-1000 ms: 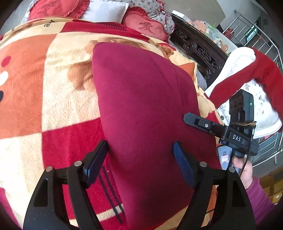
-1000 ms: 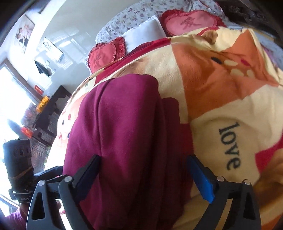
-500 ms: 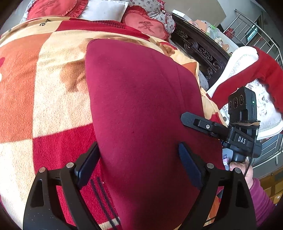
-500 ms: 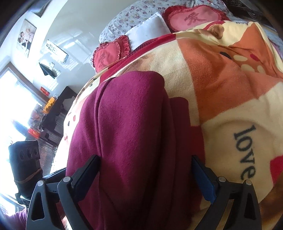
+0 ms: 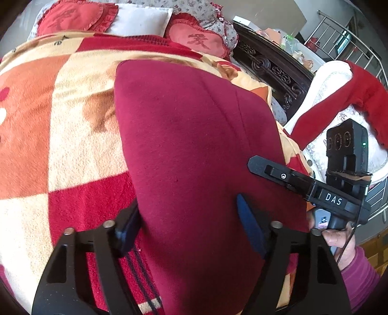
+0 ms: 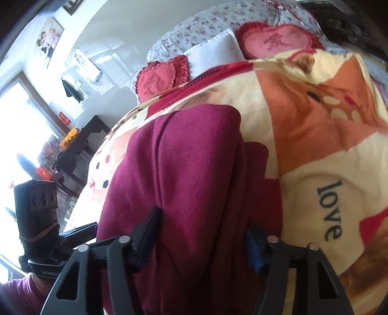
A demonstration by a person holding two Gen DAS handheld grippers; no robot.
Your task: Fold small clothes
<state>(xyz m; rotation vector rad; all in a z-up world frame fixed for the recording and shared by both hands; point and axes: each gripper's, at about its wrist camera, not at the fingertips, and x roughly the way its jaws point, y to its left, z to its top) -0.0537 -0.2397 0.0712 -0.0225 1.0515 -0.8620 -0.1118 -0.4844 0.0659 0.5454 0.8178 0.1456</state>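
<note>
A dark red garment (image 5: 194, 150) lies folded lengthwise on a patterned blanket (image 5: 80, 135) spread over a bed. It runs straight out ahead of both grippers, its near end at the fingers and its far end toward the pillows.

The left gripper (image 5: 191, 225) has its jaws apart, with the near part of the garment bulging up between them. The left fingertip sits at the garment's left edge, right where the cloth meets the blanket; the right fingertip, with its blue pad, presses on the cloth a little in from the garment's right edge. Whether the pads actually pinch the fabric cannot be told; the gap between them is wide and filled with cloth.

The right gripper (image 6: 203, 240) stands much the same: jaws spread, the garment's thick folded layers rising between them. Its left fingertip lies on the top fold of the cloth, and its blue-padded right fingertip touches the garment's right edge, beside the blanket's cream patch with the word "love" (image 6: 331, 212). Here too a firm grip cannot be confirmed.

Beyond the garment's far end lie heart-shaped red cushions (image 5: 198, 41) and a white pillow (image 5: 140, 20). To the right of the left jaws, past the right gripper's body, a red and white garment (image 5: 339, 97) hangs over a rail.
</note>
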